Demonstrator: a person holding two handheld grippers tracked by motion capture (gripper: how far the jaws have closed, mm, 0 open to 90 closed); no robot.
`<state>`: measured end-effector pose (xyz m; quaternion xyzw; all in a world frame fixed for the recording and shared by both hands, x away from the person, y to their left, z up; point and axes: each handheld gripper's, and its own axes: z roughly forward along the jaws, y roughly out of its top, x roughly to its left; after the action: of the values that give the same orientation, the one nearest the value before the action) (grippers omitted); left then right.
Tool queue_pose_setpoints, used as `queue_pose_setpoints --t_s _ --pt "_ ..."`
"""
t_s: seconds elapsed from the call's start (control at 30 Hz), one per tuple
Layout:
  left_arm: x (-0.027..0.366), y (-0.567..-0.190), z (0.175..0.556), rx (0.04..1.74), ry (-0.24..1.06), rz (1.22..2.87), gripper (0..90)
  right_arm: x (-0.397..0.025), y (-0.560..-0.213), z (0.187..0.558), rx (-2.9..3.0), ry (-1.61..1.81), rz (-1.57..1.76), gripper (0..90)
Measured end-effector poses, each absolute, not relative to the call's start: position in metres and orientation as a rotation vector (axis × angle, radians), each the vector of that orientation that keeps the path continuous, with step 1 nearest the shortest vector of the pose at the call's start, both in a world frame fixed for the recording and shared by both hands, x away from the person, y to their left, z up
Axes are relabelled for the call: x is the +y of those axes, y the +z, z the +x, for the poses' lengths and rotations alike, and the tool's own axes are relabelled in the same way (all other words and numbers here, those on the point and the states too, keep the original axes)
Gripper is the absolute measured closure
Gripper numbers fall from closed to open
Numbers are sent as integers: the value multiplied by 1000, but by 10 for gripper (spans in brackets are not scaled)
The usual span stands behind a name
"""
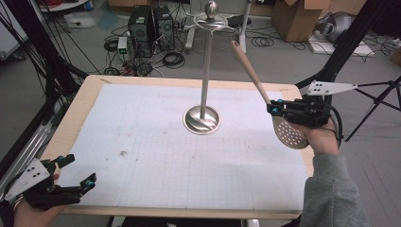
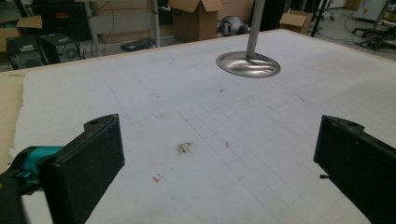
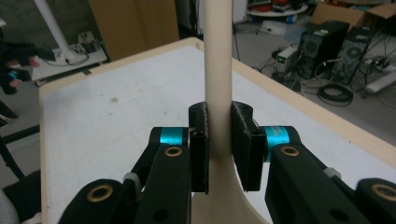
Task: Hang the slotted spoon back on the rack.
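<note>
Spoon (image 1: pixel 265 94) is up off the bench (image 1: pixel 85 101) at its right edge, handle tilted up-left. Your right tongs (image 1: pixel 273 107) clamp its neck. Stand (image 1: pixel 203 113) mid-bench. Your left tongs (image 1: pixel 78 172) gape wide, bottom-left, holding nothing.

Wooden slotted spoon (image 1: pixel 265 97), tilted, handle up, above table's right edge.

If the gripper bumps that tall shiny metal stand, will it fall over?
Probably not easily. The tall silver metal stand sits on a wide round base that lies flat on the white mat, so it likely resists tipping. Its thin pole is tall, though, so a hard bump near the top might rock it.
</note>
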<state>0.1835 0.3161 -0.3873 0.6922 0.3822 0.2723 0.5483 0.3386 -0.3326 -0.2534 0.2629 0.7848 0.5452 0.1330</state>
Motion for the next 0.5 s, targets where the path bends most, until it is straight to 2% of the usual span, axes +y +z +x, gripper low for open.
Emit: queue_pose_setpoints --t_s 0.5 --pt "319 -388 182 915 644 1633 20 -329 -241 341 2229 1568 756 783"
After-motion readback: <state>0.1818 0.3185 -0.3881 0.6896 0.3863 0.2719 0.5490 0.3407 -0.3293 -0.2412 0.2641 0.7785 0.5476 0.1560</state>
